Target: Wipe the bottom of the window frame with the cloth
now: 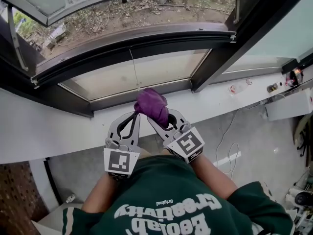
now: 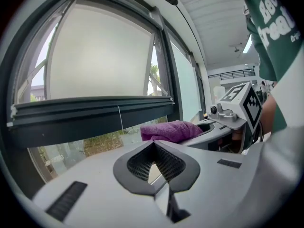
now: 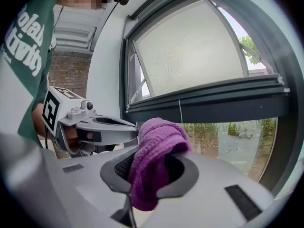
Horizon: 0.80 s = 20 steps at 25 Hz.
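Observation:
A bunched purple cloth (image 1: 152,104) sticks out of my right gripper (image 1: 159,115), which is shut on it just above the white sill. In the right gripper view the cloth (image 3: 156,151) fills the jaws of the right gripper (image 3: 154,164) and hides their tips. My left gripper (image 1: 134,114) hangs close beside it on the left, shut with nothing in it; in the left gripper view its tips (image 2: 153,145) meet and the cloth (image 2: 168,129) lies just to the right. The dark bottom rail of the window frame (image 1: 142,96) runs right behind the cloth, apart from it.
The white sill (image 1: 49,126) spans the view below the frame. An upper sash is swung open outward (image 1: 132,43), with a thin cord (image 1: 133,67) hanging down. Small items (image 1: 237,88), a white box (image 1: 291,104) and a cable (image 1: 230,126) lie at the right.

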Each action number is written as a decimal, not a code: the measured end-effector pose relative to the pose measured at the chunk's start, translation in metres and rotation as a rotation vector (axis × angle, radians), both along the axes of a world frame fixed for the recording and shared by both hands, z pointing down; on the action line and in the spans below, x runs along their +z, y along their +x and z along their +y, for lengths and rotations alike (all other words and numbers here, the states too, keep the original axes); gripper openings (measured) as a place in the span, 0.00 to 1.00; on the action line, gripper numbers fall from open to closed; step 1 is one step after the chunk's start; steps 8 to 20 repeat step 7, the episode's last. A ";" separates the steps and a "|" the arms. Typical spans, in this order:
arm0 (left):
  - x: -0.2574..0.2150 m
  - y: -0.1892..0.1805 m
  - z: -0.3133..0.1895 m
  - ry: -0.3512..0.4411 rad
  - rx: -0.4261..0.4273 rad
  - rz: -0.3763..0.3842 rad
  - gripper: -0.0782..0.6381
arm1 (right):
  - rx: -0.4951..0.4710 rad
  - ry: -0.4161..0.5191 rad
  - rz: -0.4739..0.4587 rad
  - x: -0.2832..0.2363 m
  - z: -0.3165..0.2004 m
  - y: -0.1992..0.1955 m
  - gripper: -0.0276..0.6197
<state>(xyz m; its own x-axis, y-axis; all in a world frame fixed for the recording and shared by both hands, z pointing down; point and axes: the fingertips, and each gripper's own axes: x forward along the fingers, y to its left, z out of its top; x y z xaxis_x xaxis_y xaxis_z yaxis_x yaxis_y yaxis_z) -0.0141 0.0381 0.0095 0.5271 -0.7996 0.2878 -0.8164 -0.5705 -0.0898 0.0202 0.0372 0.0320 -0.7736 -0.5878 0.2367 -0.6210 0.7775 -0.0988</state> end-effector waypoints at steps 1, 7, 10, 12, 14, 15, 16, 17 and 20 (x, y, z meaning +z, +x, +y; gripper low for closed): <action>-0.001 0.004 -0.001 0.001 -0.001 0.001 0.12 | 0.001 0.002 0.002 0.000 -0.001 0.005 0.18; -0.005 0.027 -0.008 -0.029 -0.048 0.046 0.12 | -0.002 0.009 0.001 -0.003 -0.005 0.040 0.18; -0.005 0.027 -0.008 -0.029 -0.048 0.046 0.12 | -0.002 0.009 0.001 -0.003 -0.005 0.040 0.18; -0.005 0.027 -0.008 -0.029 -0.048 0.046 0.12 | -0.002 0.009 0.001 -0.003 -0.005 0.040 0.18; -0.005 0.027 -0.008 -0.029 -0.048 0.046 0.12 | -0.002 0.009 0.001 -0.003 -0.005 0.040 0.18; -0.005 0.027 -0.008 -0.029 -0.048 0.046 0.12 | -0.002 0.009 0.001 -0.003 -0.005 0.040 0.18; -0.005 0.027 -0.008 -0.029 -0.048 0.046 0.12 | -0.002 0.009 0.001 -0.003 -0.005 0.040 0.18; -0.005 0.027 -0.008 -0.029 -0.048 0.046 0.12 | -0.002 0.009 0.001 -0.003 -0.005 0.040 0.18; -0.005 0.027 -0.008 -0.029 -0.048 0.046 0.12 | -0.002 0.009 0.001 -0.003 -0.005 0.040 0.18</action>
